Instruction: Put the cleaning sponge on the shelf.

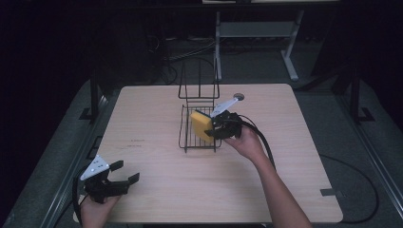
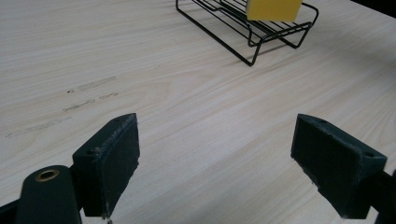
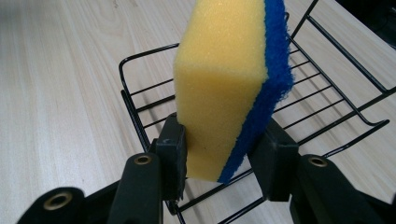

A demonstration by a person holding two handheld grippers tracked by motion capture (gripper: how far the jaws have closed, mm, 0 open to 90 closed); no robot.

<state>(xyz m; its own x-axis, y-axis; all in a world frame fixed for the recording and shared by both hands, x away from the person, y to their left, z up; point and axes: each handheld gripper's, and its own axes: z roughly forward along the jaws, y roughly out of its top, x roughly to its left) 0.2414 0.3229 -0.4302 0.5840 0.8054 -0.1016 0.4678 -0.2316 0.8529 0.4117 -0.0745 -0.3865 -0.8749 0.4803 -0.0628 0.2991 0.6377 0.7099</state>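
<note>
Over the wire rack | right gripper pinches sponge at its lower edge; it may tip out | left gripper jaws wide, empty

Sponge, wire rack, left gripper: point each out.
sponge [image 3: 219,88], right gripper view, yellow foam face.
wire rack [image 1: 182,127], high view, left side rail.
left gripper [image 2: 215,163], left gripper view, midway between its open jaws.

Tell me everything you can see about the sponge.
The sponge is a thick yellow foam block with a blue scouring layer on one face. It stands on edge, pinched across its thickness between the pads of the right hand-held gripper, one pad on the yellow foam, the other on the blue side. It sits over the black wire rack on the wooden table.
</note>
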